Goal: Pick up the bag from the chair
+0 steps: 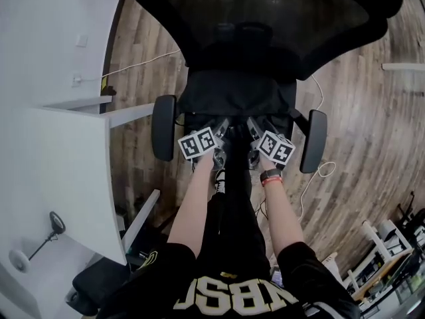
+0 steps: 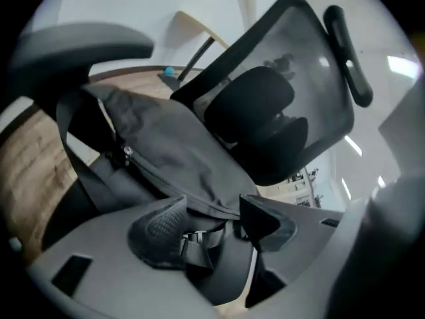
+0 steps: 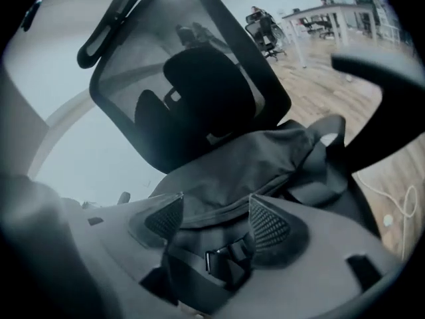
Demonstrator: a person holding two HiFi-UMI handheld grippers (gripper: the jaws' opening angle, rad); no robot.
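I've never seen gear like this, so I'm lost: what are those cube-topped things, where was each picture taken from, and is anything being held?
No robot here: a person holds hand-held tongs in each hand; the marked cubes are part of them. The head view looks down from a camera on the person's head at the left tongs and right tongs reaching toward an office chair. The other two views come from cameras riding on the tongs. A dark bag lies on the chair. Both tongs stand open, the bag's edge and a buckled strap between their jaws, so nothing is gripped yet.
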